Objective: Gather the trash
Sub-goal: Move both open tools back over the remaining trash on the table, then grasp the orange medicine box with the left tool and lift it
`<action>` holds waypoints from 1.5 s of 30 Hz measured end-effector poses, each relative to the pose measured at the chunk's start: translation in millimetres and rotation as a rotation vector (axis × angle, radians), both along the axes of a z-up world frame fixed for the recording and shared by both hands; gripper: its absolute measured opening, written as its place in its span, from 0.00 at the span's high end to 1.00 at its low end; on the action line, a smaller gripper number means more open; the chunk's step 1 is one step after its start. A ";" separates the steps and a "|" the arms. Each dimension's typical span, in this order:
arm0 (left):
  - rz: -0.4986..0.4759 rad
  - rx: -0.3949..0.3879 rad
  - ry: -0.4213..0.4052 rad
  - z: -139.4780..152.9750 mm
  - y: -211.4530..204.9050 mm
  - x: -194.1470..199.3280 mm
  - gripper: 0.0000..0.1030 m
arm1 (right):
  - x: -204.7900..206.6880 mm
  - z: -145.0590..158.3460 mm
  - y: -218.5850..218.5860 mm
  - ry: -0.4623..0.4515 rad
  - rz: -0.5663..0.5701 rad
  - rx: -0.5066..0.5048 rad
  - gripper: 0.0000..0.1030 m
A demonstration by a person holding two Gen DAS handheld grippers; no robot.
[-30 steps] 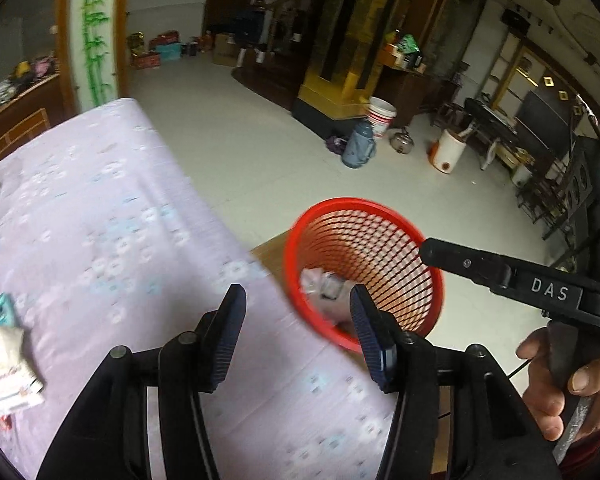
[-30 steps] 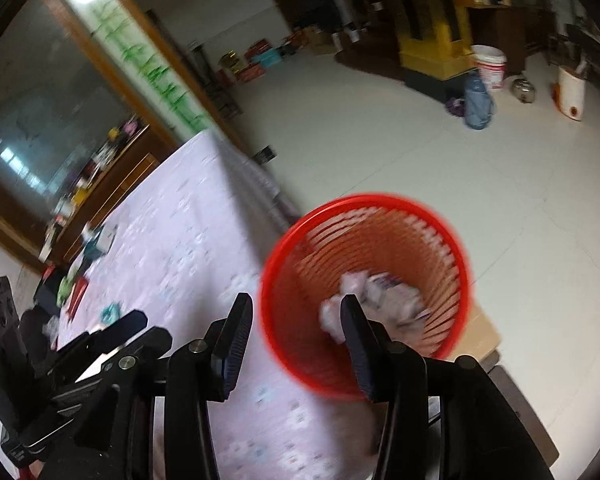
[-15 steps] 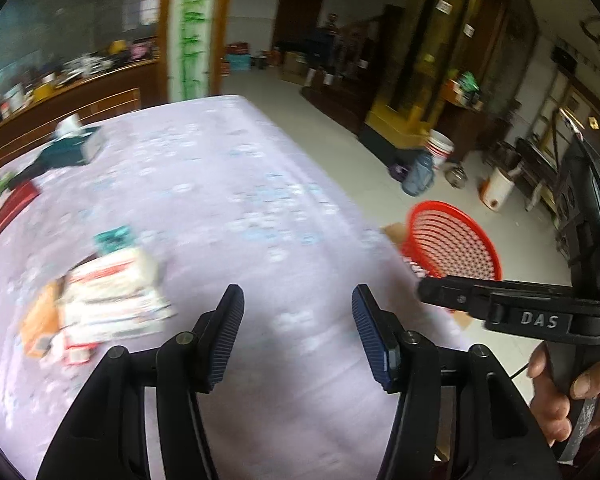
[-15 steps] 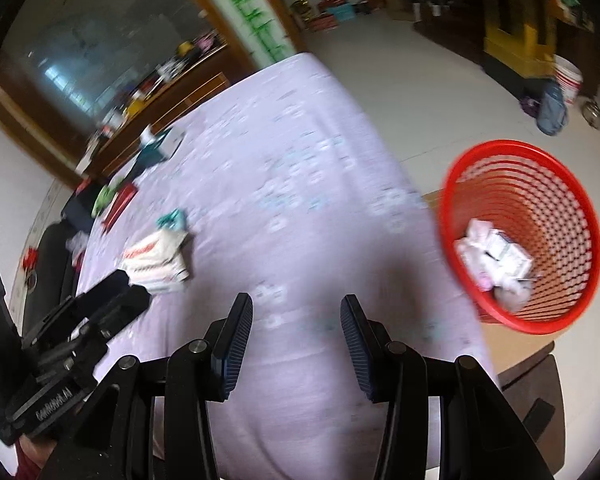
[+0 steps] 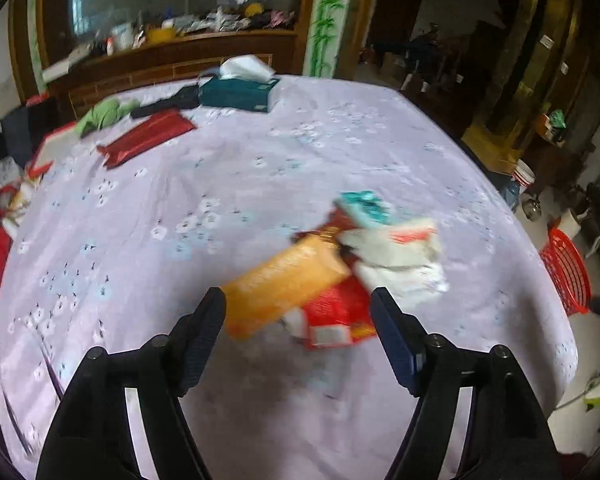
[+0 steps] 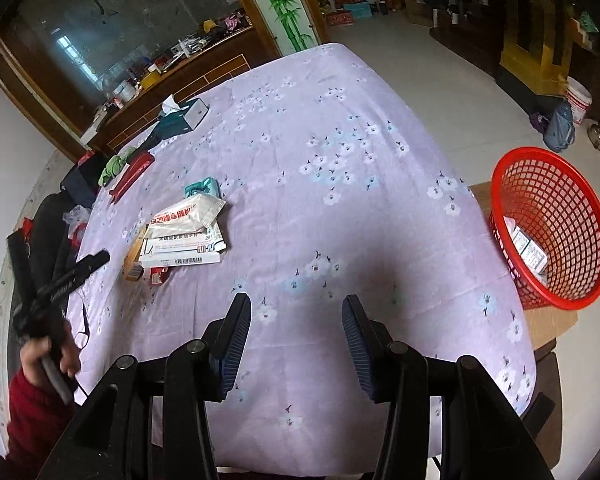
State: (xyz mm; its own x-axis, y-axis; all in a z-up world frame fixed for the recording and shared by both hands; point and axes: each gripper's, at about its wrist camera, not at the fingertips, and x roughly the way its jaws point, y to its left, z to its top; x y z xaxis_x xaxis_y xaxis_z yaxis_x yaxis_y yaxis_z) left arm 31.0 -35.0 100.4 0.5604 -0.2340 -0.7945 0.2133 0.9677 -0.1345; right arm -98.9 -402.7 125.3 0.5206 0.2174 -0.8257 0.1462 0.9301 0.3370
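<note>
Your desk (image 6: 340, 128), draped in a lilac flowered cloth, fills both views. The red mesh basket (image 6: 552, 224) sits off the desk's right edge on a cardboard box (image 6: 548, 320), with a few small cartons already inside. The trash pile (image 6: 184, 232) lies on the desk's left half, well apart from the basket: white sachets on top, an orange packet (image 5: 284, 284) and a red wrapper (image 5: 336, 312) beneath, a small teal pack (image 5: 364, 206) just beyond. A teal tissue box (image 5: 236, 94) stands at the desk's far side. Your left gripper (image 5: 298, 344) hovers just short of the pile, jaws wide and empty. Your right gripper (image 6: 296, 344) hangs over bare cloth, jaws spread, holding nothing.
</note>
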 end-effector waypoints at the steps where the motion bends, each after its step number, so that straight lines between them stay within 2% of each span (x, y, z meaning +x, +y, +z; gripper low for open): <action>1: -0.014 -0.021 0.009 -3.4 6.2 9.5 0.29 | -0.5 0.2 1.6 0.003 -0.006 -0.001 0.50; 6: -0.089 -0.130 0.063 -28.8 17.8 49.5 0.28 | -7.3 -4.0 9.7 0.025 -0.046 -0.002 0.50; 9: -0.094 -0.247 0.158 -51.6 31.6 71.9 0.28 | -11.3 -5.0 10.5 0.037 -0.067 -0.013 0.50; 13: -0.165 -0.357 0.182 -57.0 32.6 65.5 0.28 | -13.5 -7.0 11.1 0.051 -0.092 -0.022 0.50; 21: -0.340 -0.190 0.181 -61.4 -9.6 18.9 0.28 | -2.8 -6.8 23.8 0.058 -0.066 -0.026 0.50; 26: -0.283 -0.054 0.143 -65.3 -29.7 17.1 0.29 | 11.1 -8.7 37.9 0.058 -0.022 -0.017 0.50; 27: -0.270 -0.035 0.135 -65.6 -32.1 16.3 0.32 | 15.2 -8.2 41.7 0.056 -0.010 -0.013 0.50; 28: -0.265 -0.021 0.130 -66.0 -34.1 14.9 0.43 | 18.1 -7.6 45.0 0.053 -0.001 -0.011 0.50; 29: -0.257 0.000 0.127 -66.5 -35.5 12.5 0.46 | 22.6 -6.8 49.2 0.048 0.011 -0.008 0.50; 33: -0.213 0.051 0.100 -66.7 -32.1 -1.7 0.49 | 48.1 -6.0 66.4 0.042 0.060 0.032 0.50; 37: -0.156 0.028 0.082 -60.5 -18.8 -13.0 0.49 | 77.9 -8.1 88.9 0.042 0.118 0.067 0.50; 40: -0.094 -0.017 0.069 -49.8 -0.5 -24.9 0.49 | 93.9 -16.5 111.4 0.054 0.175 0.073 0.50; 45: -0.035 -0.046 0.046 -36.3 19.8 -40.0 0.49 | 95.1 -36.0 167.5 0.031 0.314 -0.088 0.50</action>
